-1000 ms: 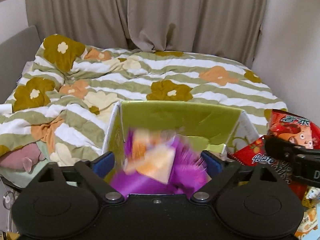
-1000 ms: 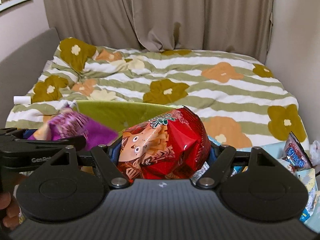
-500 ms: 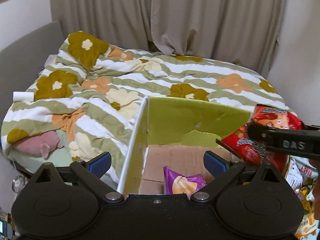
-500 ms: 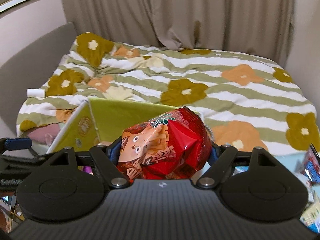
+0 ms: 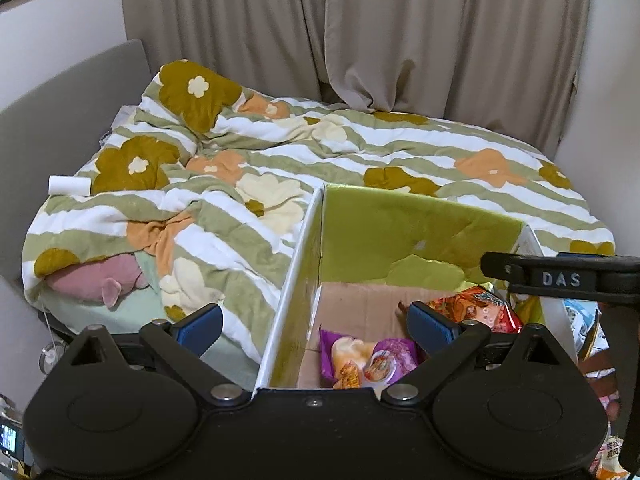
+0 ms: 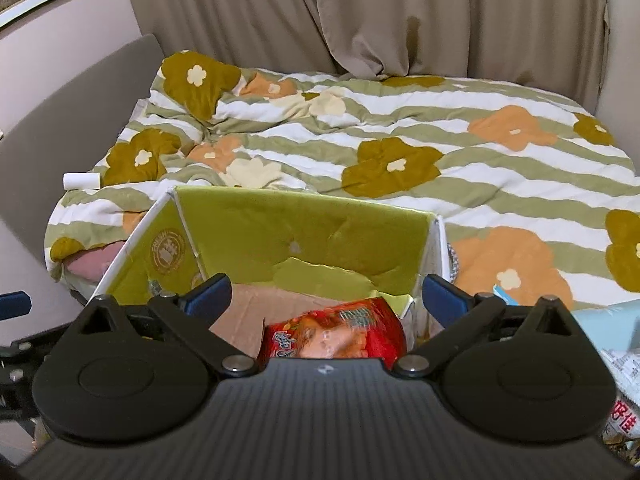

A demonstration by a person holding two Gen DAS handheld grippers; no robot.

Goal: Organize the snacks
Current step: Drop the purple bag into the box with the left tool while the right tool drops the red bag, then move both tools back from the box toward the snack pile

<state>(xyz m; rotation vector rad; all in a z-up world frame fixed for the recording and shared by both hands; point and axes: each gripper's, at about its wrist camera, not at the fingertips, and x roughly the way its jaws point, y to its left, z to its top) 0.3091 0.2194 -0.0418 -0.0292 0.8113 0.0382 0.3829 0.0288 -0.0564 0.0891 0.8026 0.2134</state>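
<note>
Right gripper (image 6: 326,294) has just been opening, so the red snack bag (image 6: 336,334) sits loose in the cardboard box (image 5: 420,232) beside the purple snack bag (image 5: 368,360). Left gripper (image 5: 316,326) gapes empty too, having nothing to hold.

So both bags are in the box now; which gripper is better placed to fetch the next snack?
Probably the right gripper: its jaws just opened, releasing the red bag, and loose snack packets lie at its right edge. The left gripper sits over the box's far side.
</note>
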